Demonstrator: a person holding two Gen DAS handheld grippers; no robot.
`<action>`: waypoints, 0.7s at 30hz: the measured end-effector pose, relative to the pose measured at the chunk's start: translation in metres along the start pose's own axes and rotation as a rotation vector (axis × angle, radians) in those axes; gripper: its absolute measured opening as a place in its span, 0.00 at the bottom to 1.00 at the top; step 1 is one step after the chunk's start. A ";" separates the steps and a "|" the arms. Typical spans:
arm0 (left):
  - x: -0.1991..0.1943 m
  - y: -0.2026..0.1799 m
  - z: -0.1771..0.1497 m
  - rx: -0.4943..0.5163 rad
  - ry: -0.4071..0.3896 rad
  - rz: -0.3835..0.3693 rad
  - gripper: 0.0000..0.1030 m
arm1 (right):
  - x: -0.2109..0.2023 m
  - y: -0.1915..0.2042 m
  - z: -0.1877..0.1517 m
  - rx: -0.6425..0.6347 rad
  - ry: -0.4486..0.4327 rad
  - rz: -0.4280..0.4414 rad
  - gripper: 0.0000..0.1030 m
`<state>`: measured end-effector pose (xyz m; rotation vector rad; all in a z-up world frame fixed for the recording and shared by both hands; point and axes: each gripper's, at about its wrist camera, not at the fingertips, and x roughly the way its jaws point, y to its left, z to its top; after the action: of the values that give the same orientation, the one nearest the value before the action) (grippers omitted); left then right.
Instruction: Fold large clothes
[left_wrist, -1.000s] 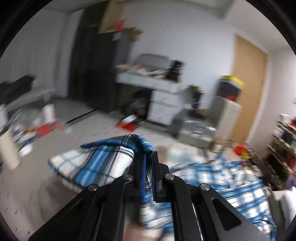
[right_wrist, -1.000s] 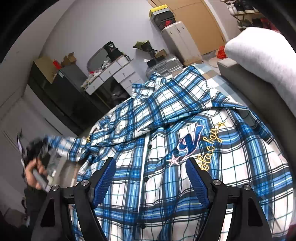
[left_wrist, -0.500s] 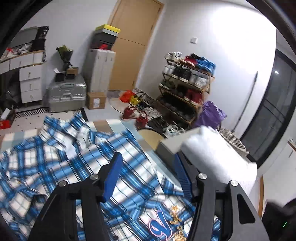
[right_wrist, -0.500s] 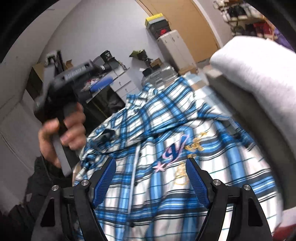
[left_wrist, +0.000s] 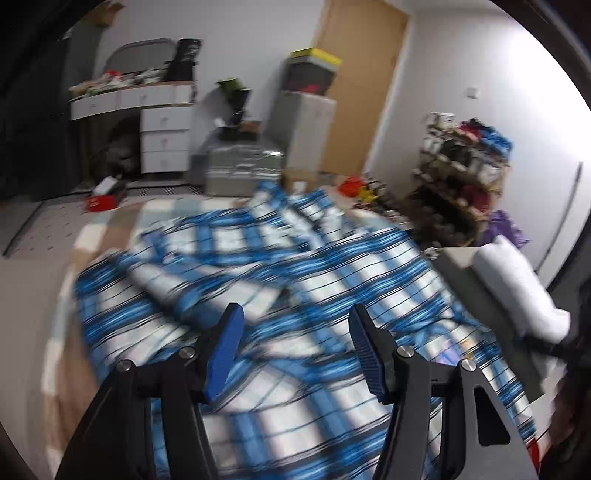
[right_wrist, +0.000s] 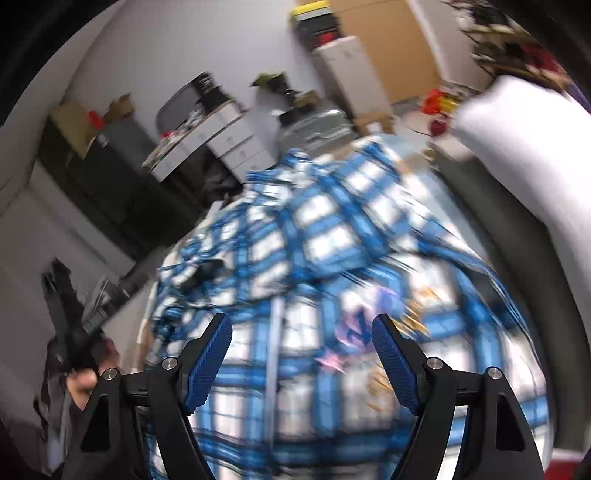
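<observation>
Item: plaid shirt (right_wrist: 332, 266), blue and white, spread front-up on the bed (left_wrist: 62, 354), button placket running straight away from you towards the collar at the far end. A sleeve lies folded across the upper chest.

Your right gripper (right_wrist: 302, 360): jaws wide apart, empty, poised over the placket with the embroidered crest (right_wrist: 373, 332) just to its right.

Your left gripper (left_wrist: 295, 349): jaws wide apart, empty, over the shirt body.

White pillow (right_wrist: 532, 147): beside the shirt's right edge.

Judgement: the shirt's long axis runs away from both grippers; the right-hand edge is nearer your right gripper.
</observation>
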<state>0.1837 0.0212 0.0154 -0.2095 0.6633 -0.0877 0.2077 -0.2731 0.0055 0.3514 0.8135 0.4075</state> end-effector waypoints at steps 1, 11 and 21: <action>-0.007 0.004 -0.004 -0.007 -0.008 0.014 0.52 | 0.003 0.011 0.008 -0.011 0.004 0.011 0.77; -0.035 0.053 -0.030 -0.131 -0.067 0.089 0.52 | 0.087 0.083 0.052 0.010 0.036 0.169 0.77; -0.027 0.087 -0.050 -0.285 -0.020 0.091 0.52 | 0.234 0.115 0.011 0.239 0.284 0.381 0.77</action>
<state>0.1326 0.1021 -0.0264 -0.4532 0.6633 0.0970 0.3361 -0.0636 -0.0823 0.6865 1.0799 0.7296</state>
